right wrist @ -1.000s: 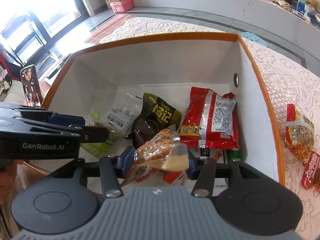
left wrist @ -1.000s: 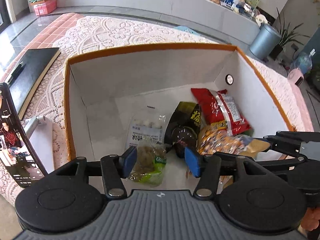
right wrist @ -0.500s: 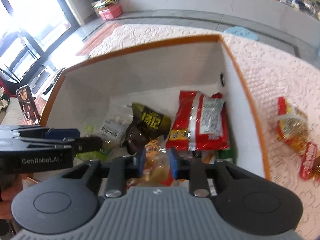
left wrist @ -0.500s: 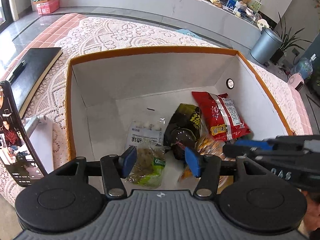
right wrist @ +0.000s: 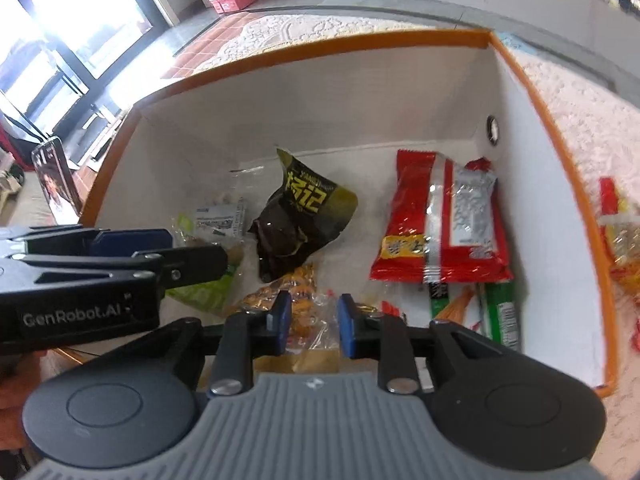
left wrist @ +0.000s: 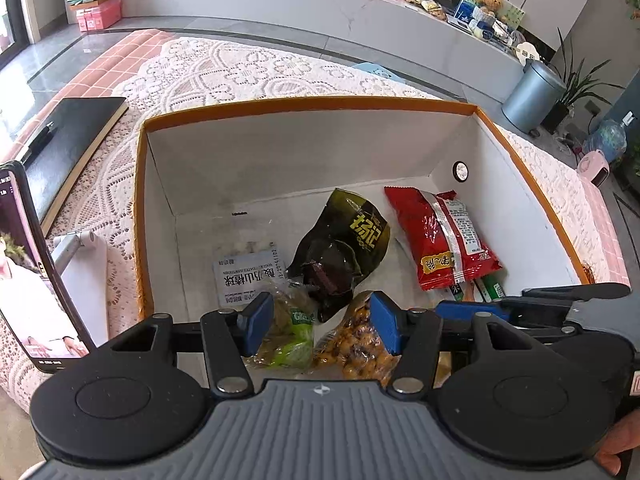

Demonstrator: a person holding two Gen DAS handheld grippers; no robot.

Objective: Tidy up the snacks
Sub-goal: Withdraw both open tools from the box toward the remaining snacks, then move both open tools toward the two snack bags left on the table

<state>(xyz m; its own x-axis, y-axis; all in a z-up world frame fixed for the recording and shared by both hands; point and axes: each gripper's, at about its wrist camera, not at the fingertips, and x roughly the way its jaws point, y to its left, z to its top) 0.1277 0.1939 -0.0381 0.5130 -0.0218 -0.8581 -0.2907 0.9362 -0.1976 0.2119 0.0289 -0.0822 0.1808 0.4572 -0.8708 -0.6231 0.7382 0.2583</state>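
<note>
Left gripper (left wrist: 318,318) jaws apart, empty, over near edge of orange-rimmed box (left wrist: 304,103); right gripper (right wrist: 312,322) jaws apart, hovering above orange snack bag (right wrist: 294,300) lying on box floor, not clamped. Dark bag (left wrist: 344,248) mid-box, red bag (left wrist: 442,236) by right wall, green bag (left wrist: 294,330) at near left

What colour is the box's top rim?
Orange; the box rim shows best in the left wrist view.

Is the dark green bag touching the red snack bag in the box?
Apart. The right wrist view shows bare white box floor between the dark green bag and the red snack bag.
</note>
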